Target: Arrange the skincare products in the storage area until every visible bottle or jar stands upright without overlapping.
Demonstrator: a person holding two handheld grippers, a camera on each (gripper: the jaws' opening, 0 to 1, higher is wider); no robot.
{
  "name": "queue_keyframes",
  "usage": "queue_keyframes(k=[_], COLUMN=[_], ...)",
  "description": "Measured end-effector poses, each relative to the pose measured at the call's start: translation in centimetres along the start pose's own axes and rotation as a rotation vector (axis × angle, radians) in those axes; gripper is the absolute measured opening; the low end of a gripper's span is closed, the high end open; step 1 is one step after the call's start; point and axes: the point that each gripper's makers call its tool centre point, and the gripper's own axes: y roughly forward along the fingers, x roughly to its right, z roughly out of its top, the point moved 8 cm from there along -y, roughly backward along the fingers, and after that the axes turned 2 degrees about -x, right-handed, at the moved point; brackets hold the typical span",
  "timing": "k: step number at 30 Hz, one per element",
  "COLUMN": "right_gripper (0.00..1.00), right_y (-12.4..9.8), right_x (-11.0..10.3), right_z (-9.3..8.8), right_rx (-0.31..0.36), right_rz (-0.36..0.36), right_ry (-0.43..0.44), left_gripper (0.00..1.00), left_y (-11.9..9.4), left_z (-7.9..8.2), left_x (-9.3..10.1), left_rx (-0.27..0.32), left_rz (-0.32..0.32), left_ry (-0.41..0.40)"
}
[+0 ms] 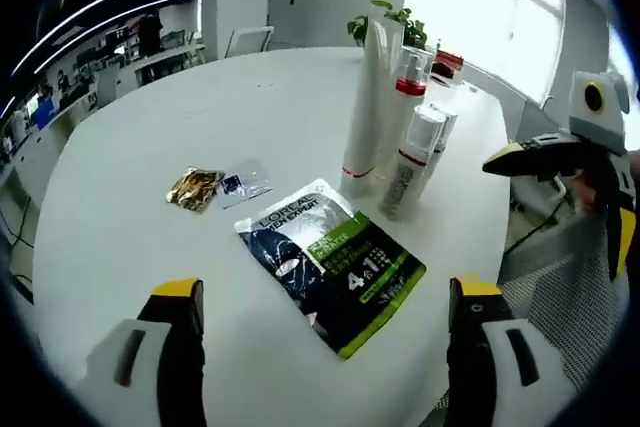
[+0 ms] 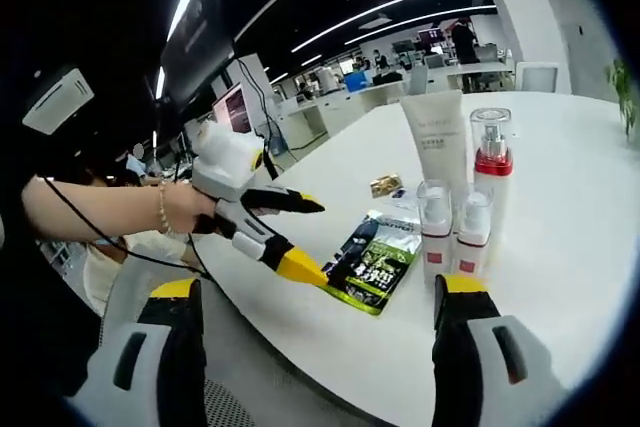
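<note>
- The left tongs (image 1: 325, 312) stand wide apart over the white tabletop (image 1: 130, 237), with nothing between their yellow-tipped jaws.
- The right tongs (image 2: 318, 312) are equally wide apart and hold nothing, hanging off the near edge of the tabletop (image 2: 590, 217).
- A dark L'Oréal Men Expert sachet (image 1: 330, 265) with a green band lies flat on the tabletop; the other items are placed from it below.
- Just beyond the sachet, a tall white tube (image 1: 368, 97) with a red line near its base stands upright.
- Beside the tube, on the side away from the sachet, a clear pump bottle with a red collar (image 1: 408, 97) also stands upright.
- Two small clear-capped bottles (image 1: 418, 152) stand close together next to the sachet's far corner; in the right gripper view they (image 2: 452, 232) stand in front of the tube (image 2: 438, 142) and the pump bottle (image 2: 491, 167).
- A gold foil packet (image 1: 195, 188) and a small clear packet (image 1: 243, 185) lie flat, near the sachet's other far side.
- A green plant (image 1: 385, 22) rises behind the tube, well away from the sachet.
- In the right gripper view the other tongs (image 2: 300, 237), held by a hand (image 2: 185, 209) with a bracelet, point at the sachet (image 2: 375, 259), jaws spread.
</note>
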Motion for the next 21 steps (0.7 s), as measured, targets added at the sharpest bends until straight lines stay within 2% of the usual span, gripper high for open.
queue_keyframes(k=[7, 14, 17, 21], right_gripper=[0.96, 0.95, 0.95, 0.94], right_y=[-0.1, -0.1, -0.1, -0.1], right_x=[0.3, 0.6, 0.6, 0.7], right_z=[0.0, 0.0, -0.1, -0.1], right_rx=[0.003, -0.002, -0.006, -0.011], right_rz=[-0.021, -0.05, -0.062, -0.072], right_ry=[0.001, -0.007, -0.011, -0.015], left_gripper=[0.99, 0.99, 0.99, 0.97], left_y=[-2.4, -5.3, -6.9, -8.7], left_z=[-0.2, -1.2, -1.6, -2.9], left_x=[-0.3, 0.5, 0.5, 0.2], left_rx=[0.097, 0.134, 0.19, 0.185], left_rz=[-0.018, -0.008, 0.006, 0.053], left_ry=[-0.114, -0.148, -0.179, -0.177])
